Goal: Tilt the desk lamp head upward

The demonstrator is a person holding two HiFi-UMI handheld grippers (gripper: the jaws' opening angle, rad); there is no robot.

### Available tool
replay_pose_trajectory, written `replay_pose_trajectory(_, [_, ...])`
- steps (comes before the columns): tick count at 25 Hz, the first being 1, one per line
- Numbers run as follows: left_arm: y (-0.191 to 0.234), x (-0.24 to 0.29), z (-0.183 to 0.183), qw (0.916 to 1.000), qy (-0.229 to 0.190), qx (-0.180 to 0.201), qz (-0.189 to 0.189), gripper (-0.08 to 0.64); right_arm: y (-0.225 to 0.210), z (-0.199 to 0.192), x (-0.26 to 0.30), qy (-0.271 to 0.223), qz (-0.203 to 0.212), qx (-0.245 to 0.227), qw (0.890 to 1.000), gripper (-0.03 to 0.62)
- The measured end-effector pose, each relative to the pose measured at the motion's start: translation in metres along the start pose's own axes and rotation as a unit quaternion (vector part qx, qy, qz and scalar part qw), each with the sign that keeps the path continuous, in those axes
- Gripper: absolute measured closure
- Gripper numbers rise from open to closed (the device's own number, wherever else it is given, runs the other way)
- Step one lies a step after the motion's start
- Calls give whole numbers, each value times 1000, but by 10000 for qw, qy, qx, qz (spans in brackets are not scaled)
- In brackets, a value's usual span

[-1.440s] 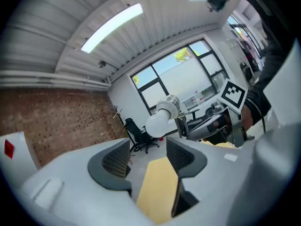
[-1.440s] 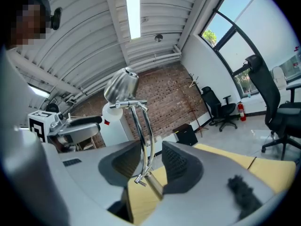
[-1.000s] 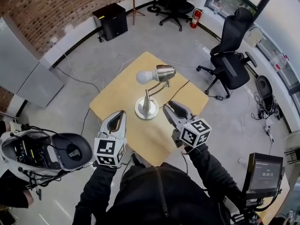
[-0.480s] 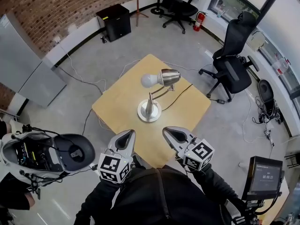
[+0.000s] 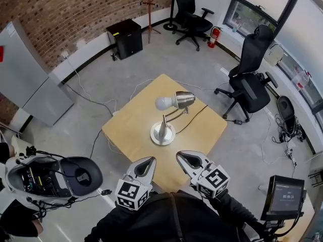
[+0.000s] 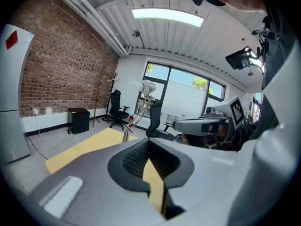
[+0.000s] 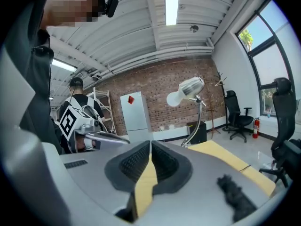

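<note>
A brushed-metal desk lamp stands mid-table on its round base (image 5: 162, 133). Its head (image 5: 184, 100) lies about level, and the white bulb (image 5: 163, 103) faces left. Both grippers hover at the near edge of the wooden table (image 5: 128, 127), well short of the lamp and touching nothing. My left gripper (image 5: 147, 163) is shut and empty, its jaws (image 6: 149, 144) pressed together. My right gripper (image 5: 185, 158) is also shut and empty (image 7: 150, 147). The right gripper view shows the lamp head (image 7: 192, 87) high up ahead. In the left gripper view, the lamp (image 6: 146, 87) is small and far off.
The lamp's black cable (image 5: 196, 116) runs off the table's right edge. Office chairs (image 5: 250, 74) (image 5: 189, 4) stand to the right and at the back. A black cabinet (image 5: 126, 37) and a grey cabinet (image 5: 30, 79) line the brick wall. An open equipment case (image 5: 50, 175) lies at left, and a monitor (image 5: 280, 198) stands at right.
Both grippers have drawn back from beside the lamp base to the near table edge and come closer together. The lamp itself looks unmoved.
</note>
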State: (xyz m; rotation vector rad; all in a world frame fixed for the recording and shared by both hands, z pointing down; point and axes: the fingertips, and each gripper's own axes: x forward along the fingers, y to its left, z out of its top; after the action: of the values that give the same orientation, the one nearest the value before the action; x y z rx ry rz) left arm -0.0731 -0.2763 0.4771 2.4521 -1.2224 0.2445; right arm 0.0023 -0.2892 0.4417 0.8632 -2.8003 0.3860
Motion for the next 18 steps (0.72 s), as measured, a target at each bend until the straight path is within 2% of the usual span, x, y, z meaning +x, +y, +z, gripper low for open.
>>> replay_pose_trajectory(6, [-28, -2, -4, 9997, 109, 189, 63, 554, -1, 6, -30, -21, -113, -175, 9998, 577])
replay_pose_trajectory(11, [-33, -5, -7, 9997, 121, 7, -209, 554, 3, 9, -31, -62, -199, -174, 9996, 577])
replay_pose_trajectory(15, [-28, -8, -4, 9999, 47, -10, -158, 552, -3, 13, -25, -288, -280, -97, 9991, 577])
replay_pose_trajectory(18, [-33, -8, -8, 9997, 97, -75, -203, 554, -1, 11, -33, -251, -323, -65, 9991, 577])
